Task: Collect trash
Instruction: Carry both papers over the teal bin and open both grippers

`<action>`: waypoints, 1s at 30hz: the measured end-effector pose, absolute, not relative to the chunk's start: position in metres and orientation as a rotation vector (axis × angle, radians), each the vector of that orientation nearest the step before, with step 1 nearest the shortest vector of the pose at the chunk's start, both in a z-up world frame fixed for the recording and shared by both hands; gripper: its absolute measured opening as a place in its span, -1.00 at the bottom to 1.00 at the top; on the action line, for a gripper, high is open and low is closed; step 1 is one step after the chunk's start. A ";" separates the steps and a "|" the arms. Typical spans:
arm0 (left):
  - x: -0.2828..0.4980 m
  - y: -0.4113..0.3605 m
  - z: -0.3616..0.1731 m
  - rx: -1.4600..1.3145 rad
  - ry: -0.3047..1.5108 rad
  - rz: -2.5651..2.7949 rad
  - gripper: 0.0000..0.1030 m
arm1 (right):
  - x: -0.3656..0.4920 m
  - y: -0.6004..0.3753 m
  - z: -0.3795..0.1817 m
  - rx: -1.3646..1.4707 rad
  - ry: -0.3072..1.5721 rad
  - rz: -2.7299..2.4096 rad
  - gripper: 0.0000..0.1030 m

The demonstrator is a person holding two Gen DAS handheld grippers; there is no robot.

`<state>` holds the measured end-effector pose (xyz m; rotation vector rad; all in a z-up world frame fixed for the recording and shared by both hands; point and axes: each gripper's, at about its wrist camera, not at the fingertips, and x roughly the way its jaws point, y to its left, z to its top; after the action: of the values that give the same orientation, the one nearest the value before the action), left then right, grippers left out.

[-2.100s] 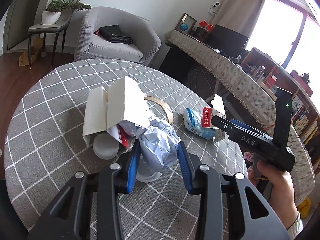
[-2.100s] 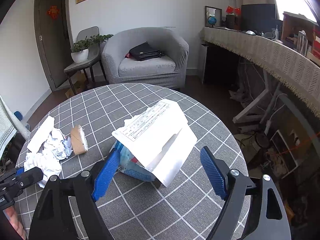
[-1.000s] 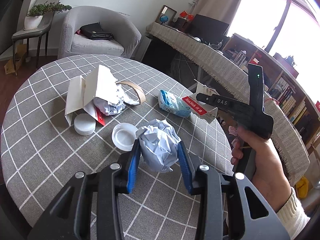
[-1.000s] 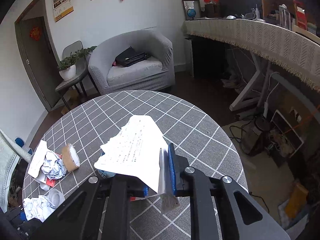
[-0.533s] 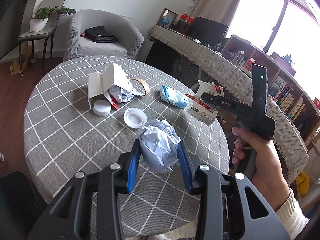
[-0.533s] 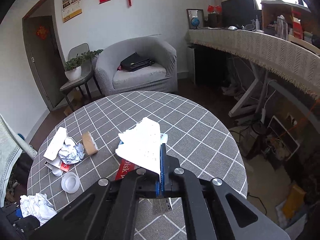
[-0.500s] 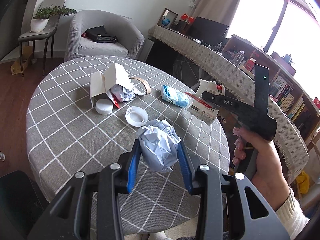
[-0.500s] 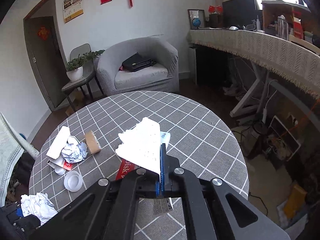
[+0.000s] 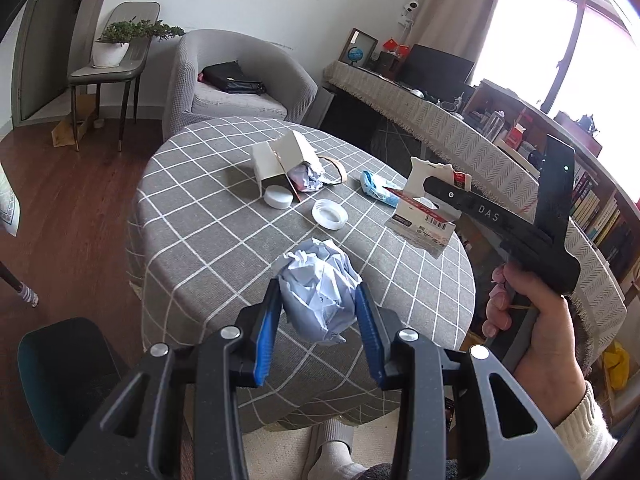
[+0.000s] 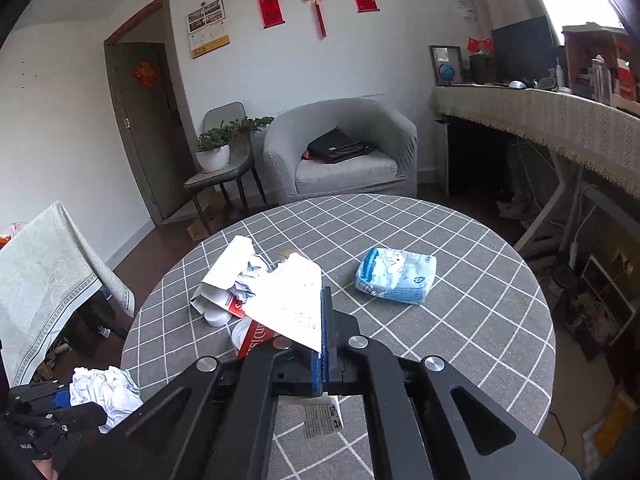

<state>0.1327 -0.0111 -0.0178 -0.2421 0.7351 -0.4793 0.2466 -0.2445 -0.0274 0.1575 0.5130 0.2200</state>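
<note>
The left gripper (image 9: 318,320) still squeezes the crumpled paper ball (image 9: 318,290) between its blue pads, now pulled back and held up over the near edge of the round table (image 9: 200,232). The right gripper (image 10: 320,344) is squeezed tight on the torn white packet (image 10: 292,304), which two seconds ago lay on the table between wide-open jaws. It is lifted now. The blue tissue pack (image 10: 396,276) it covered lies bare. The torn box (image 9: 280,160) and two white lids (image 9: 330,214) stay put.
</note>
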 end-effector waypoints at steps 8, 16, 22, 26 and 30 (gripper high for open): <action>0.117 0.034 -0.017 -0.216 0.709 -0.376 -0.22 | 0.231 -0.201 -0.025 0.158 0.511 0.339 -0.99; 0.110 0.085 -0.034 -0.192 0.733 -0.273 -0.22 | 0.224 -0.138 -0.023 0.128 0.529 0.461 -0.99; 0.110 0.129 -0.049 -0.206 0.760 -0.183 -0.22 | 0.225 -0.080 -0.027 0.080 0.563 0.547 -0.99; 0.108 0.155 -0.059 -0.214 0.780 -0.137 -0.22 | 0.224 -0.047 -0.032 0.051 0.593 0.599 -0.99; 0.105 0.177 -0.072 -0.207 0.811 -0.099 -0.22 | 0.223 -0.014 -0.041 0.014 0.628 0.646 -0.99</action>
<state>0.1048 0.1769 -0.0722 -0.2070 0.8105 -0.0985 0.2230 -0.0136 -0.0409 0.0144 0.6280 0.6461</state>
